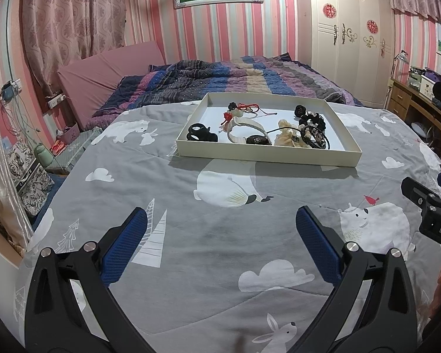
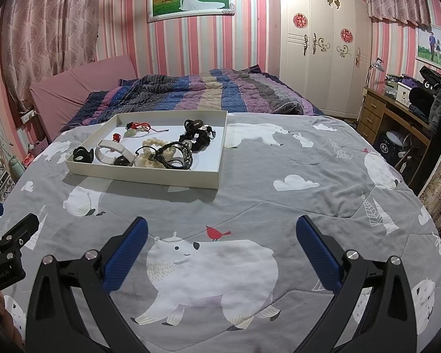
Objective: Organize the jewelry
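Note:
A shallow white tray [image 1: 267, 157] lies on the grey bear-print bedspread; it also shows in the right wrist view [image 2: 144, 176]. It holds several pieces: a black hair clip [image 1: 201, 133], a white bangle [image 1: 244, 126], a red-corded charm [image 1: 244, 108], a cream scrunchie [image 1: 288, 133] and black bracelets [image 1: 313, 132]. My left gripper [image 1: 222, 220] is open and empty, well short of the tray. My right gripper [image 2: 222, 229] is open and empty, in front and to the right of the tray. Each gripper's side shows in the other's view.
A rumpled striped quilt [image 1: 235, 79] lies behind the tray. A white wardrobe [image 2: 320, 44] stands at the back right, and a wooden desk [image 2: 397, 111] with clutter at the right. Boxes and a bottle [image 1: 44, 154] sit on the floor at the left.

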### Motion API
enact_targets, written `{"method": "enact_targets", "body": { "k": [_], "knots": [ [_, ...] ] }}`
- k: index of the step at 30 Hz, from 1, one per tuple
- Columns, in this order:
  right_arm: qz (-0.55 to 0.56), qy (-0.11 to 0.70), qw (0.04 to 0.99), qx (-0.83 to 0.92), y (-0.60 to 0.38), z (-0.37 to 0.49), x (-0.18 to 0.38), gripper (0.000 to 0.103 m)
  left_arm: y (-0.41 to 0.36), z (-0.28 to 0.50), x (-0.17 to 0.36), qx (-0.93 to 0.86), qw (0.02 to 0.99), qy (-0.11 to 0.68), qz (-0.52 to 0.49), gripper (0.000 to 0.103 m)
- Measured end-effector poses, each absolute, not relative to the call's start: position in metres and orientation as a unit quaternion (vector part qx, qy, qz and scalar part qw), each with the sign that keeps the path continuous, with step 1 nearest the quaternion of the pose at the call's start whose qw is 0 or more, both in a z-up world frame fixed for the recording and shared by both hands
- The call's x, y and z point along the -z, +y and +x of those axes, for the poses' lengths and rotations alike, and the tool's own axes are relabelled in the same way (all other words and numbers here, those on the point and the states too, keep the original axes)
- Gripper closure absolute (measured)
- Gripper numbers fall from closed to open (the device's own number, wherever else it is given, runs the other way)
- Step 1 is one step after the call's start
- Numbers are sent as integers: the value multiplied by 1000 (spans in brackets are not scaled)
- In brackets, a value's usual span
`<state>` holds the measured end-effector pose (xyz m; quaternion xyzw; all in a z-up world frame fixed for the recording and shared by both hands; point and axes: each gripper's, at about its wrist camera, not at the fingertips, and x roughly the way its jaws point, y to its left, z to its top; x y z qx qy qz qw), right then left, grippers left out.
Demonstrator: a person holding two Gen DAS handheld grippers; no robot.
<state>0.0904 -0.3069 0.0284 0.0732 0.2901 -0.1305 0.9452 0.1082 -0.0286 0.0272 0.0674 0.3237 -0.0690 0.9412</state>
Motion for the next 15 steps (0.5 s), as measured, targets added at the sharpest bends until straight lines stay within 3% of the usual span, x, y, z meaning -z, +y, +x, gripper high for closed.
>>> {"method": "enact_targets", "body": {
  "k": [15],
  "knots": [
    [74, 290, 945, 130, -307, 90, -28, 2, -29, 106, -29, 61, 945, 314, 71, 3]
  ]
}}
